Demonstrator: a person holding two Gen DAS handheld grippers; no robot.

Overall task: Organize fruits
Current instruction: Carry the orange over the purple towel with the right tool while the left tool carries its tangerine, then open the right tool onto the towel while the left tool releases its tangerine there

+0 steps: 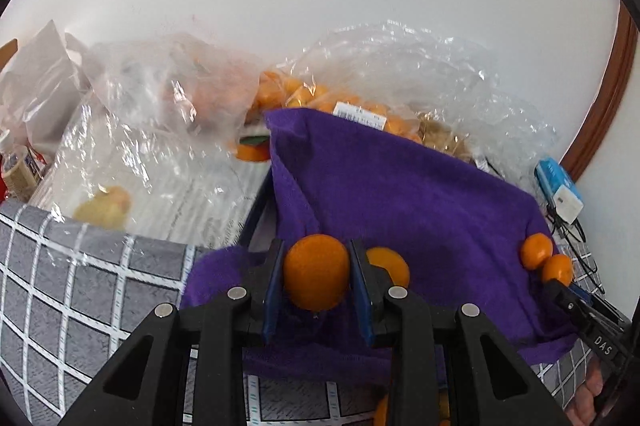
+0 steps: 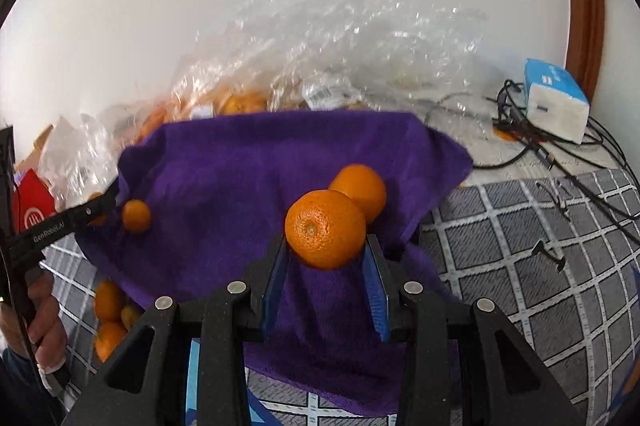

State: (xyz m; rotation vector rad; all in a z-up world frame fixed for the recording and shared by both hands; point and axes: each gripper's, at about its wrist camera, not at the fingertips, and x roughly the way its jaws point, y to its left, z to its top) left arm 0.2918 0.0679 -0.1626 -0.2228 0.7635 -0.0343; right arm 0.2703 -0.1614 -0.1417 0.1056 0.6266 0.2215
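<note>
Over the draped purple fleece cloth [image 1: 400,193], the left gripper [image 1: 317,276] pinches a smooth round orange mandarin [image 1: 317,272]. The right gripper [image 2: 326,266] clamps a dimpled, bigger orange mandarin [image 2: 325,228] above the same cloth, stem scar facing the camera.

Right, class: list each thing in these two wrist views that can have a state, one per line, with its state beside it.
left gripper: shut on a mandarin.
right gripper: shut on an orange.
second orange: loose on the cloth, touching the held one.
purple cloth: draped, rumpled.
clear plastic bag: crumpled, oranges inside.
blue and white box: lying beside tangled cables.
</note>
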